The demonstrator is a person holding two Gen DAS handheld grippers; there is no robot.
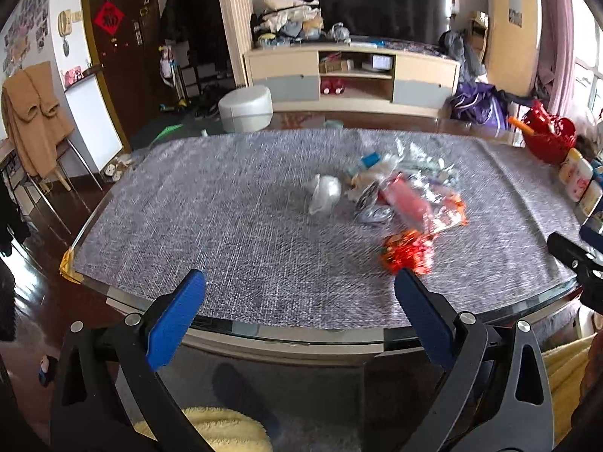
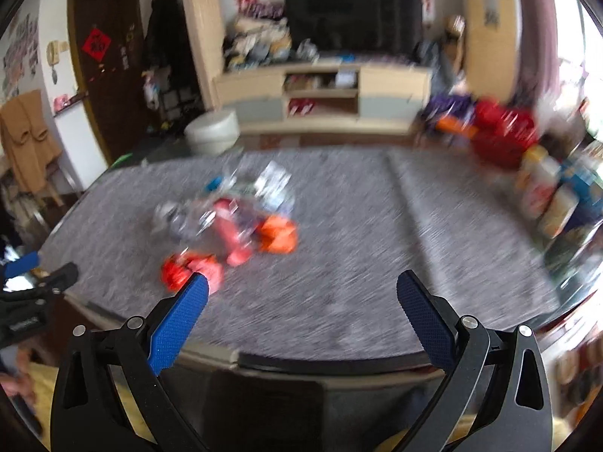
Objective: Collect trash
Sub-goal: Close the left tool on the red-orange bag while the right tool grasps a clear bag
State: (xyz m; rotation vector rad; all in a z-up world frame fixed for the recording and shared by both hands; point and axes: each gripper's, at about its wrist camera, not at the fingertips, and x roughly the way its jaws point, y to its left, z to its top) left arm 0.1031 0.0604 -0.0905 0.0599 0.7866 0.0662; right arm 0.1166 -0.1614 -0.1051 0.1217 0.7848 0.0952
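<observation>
A heap of trash lies mid-table on the grey cloth: a clear plastic bag (image 1: 418, 167), a pink wrapper (image 1: 405, 197), an orange wrapper (image 1: 446, 216), a crumpled white ball (image 1: 326, 192) and a red-orange foil wrapper (image 1: 405, 250) nearest the front. In the blurred right wrist view the same heap shows as the pink wrapper (image 2: 231, 233), the orange wrapper (image 2: 277, 235) and the red foil wrapper (image 2: 188, 271). My left gripper (image 1: 299, 286) is open and empty over the table's front edge, the foil wrapper just beyond its right finger. My right gripper (image 2: 301, 290) is open and empty, short of the heap.
The grey cloth (image 1: 226, 226) covers a glass-edged table (image 1: 286, 333). A red basket (image 1: 546, 139) and several jars (image 1: 576, 180) stand along the right side. Behind are a white stool (image 1: 245, 107), a TV cabinet (image 1: 350, 75) and a chair with a tan coat (image 1: 32, 124).
</observation>
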